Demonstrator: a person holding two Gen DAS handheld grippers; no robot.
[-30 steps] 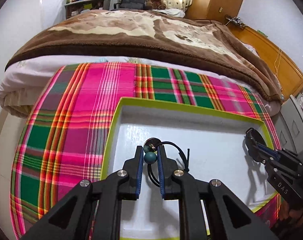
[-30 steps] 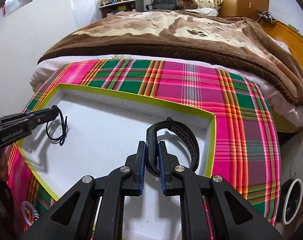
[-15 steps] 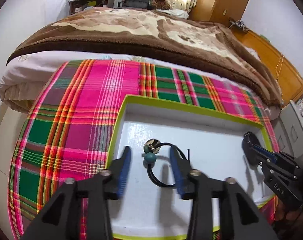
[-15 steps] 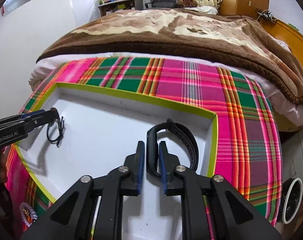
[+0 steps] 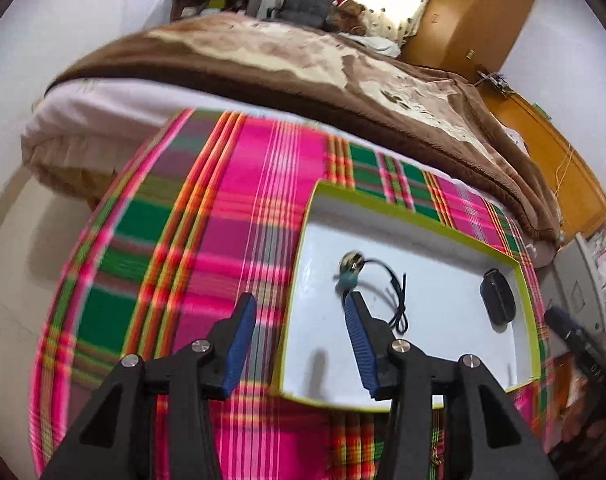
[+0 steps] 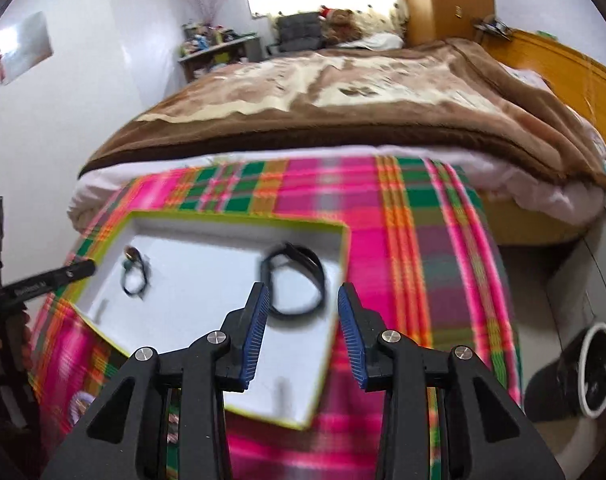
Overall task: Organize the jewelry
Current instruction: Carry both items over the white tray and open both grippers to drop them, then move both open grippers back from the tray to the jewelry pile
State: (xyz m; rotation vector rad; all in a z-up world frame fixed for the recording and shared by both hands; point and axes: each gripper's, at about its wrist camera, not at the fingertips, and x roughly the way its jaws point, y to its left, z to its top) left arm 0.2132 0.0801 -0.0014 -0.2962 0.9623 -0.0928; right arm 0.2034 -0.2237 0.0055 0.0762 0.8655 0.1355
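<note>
Left wrist view: my left fingers (image 5: 299, 322) spread wide, empty, straddling the left wall of the white tray (image 5: 435, 224) with the lime-green rim. Cord necklace (image 5: 377, 280) with teal bead and round pendant lies on the tray floor at 12 o'clock of my right fingertip, just beside it. Black wristband (image 5: 498, 295) lies at 3 o'clock, by the tray's right wall. Right wrist view: my right fingers (image 6: 303, 308) also apart, holding nothing; wristband (image 6: 295, 285) just beyond them, at 12 o'clock. Tray sits on plaid cloth (image 6: 423, 240), motion-blurred.
</note>
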